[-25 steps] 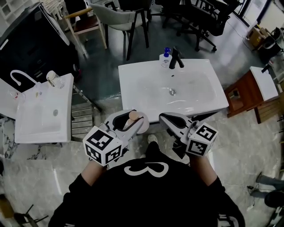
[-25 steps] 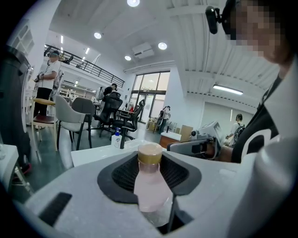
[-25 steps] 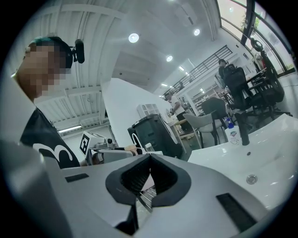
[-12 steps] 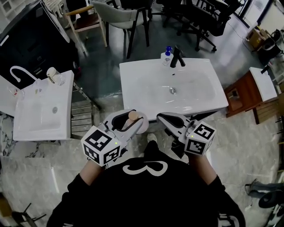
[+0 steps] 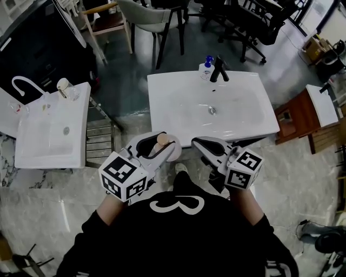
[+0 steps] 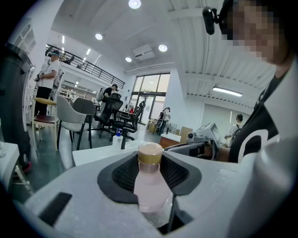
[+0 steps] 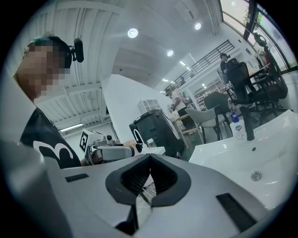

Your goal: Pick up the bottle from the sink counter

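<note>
A small pale pink bottle [image 6: 150,186] with a tan cap [image 5: 162,139] stands upright between the dark pads of my left gripper [image 5: 161,145], which is shut on it. The bottle is in front of the person's chest, short of the near edge of the white sink counter [image 5: 173,127]. My right gripper [image 5: 197,143] is beside it on the right. In the right gripper view its jaws [image 7: 149,157] meet at the tips with nothing between them. The left gripper and its marker cube show at the left of that view.
A black faucet [image 5: 219,70] and a blue-capped dispenser bottle [image 5: 205,67] stand at the counter's far edge, with the drain [image 5: 212,110] in the basin. A second white sink [image 5: 48,135] is at the left, a wooden cabinet [image 5: 297,116] at the right, chairs [image 5: 146,11] beyond.
The head view has drifted slightly. Both grippers and the pink bottle stay as they were.
</note>
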A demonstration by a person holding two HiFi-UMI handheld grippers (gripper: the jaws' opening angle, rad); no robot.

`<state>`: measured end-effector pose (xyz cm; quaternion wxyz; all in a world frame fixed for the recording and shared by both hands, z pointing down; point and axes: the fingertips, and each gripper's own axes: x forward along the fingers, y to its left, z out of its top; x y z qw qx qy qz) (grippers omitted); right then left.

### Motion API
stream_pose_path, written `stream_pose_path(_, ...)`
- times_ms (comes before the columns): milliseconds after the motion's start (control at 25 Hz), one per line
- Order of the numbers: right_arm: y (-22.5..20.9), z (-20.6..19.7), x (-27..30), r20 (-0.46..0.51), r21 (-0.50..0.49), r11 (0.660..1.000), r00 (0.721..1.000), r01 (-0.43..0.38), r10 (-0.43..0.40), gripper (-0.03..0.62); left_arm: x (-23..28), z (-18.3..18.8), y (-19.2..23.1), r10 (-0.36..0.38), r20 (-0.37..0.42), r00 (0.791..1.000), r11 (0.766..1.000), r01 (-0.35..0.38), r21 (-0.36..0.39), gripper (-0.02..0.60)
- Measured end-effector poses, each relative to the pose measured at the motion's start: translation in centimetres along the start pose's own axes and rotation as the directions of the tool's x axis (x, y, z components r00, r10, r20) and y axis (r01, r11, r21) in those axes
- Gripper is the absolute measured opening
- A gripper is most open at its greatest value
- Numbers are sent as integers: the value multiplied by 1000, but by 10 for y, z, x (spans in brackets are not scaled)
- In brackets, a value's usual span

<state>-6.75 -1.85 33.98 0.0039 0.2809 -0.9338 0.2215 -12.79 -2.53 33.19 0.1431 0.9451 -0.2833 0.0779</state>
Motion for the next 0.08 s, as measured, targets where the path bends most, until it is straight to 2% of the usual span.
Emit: stream_pose_path(80, -3, 1, 3, 1, 2, 1000, 1000, -1, 1, 14, 1, 0, 3, 2, 0, 1000, 1000, -2, -2, 146)
